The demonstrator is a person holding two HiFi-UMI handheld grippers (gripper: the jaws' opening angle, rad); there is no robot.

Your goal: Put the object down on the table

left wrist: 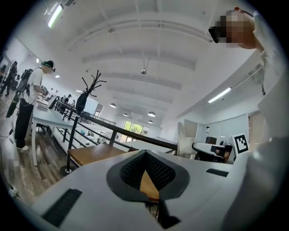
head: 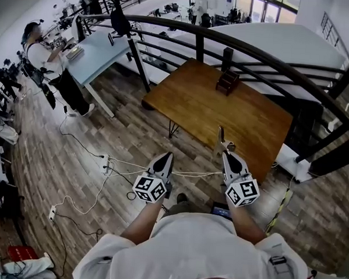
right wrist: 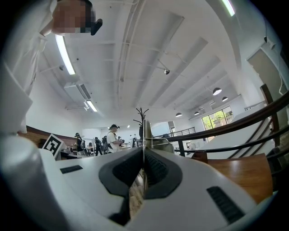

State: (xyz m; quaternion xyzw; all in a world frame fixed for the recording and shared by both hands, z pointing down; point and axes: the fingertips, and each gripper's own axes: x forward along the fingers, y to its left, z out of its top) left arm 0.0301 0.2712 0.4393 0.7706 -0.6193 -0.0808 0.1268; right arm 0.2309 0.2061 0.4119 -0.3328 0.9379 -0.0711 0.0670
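The object (head: 221, 137) is clamped in my right gripper (head: 224, 151), not lying on the table. It is a thin, flat piece that sticks out past the jaw tips. In the head view it is too small to identify. It looks pale and perhaps metallic, and it shows against the near edge of the wooden table (head: 223, 106). In the right gripper view I see the object (right wrist: 145, 128) edge-on, a narrow upright sliver, so its outline is lost. Its lower part is hidden between the dark, ribbed pads (right wrist: 156, 169) of the right gripper (right wrist: 143, 151), which are closed on it.

My left gripper (head: 165, 156) has its jaws together at the tips with nothing in them. In its own view the left gripper (left wrist: 145, 152) shows only a wedge-shaped gap behind the tips, and brown tabletop is visible through it.

The table is a plain rectangle of warm brown wood on thin dark legs. At its far edge sits a small dark stepped rack (head: 227, 81); I cannot make out what it holds. A dark curved railing (head: 255, 53) runs behind the table. White cables (head: 106, 167) trail across the plank floor (head: 74, 160). Farther left, a person (head: 44, 59) stands at a pale blue desk (head: 100, 53).
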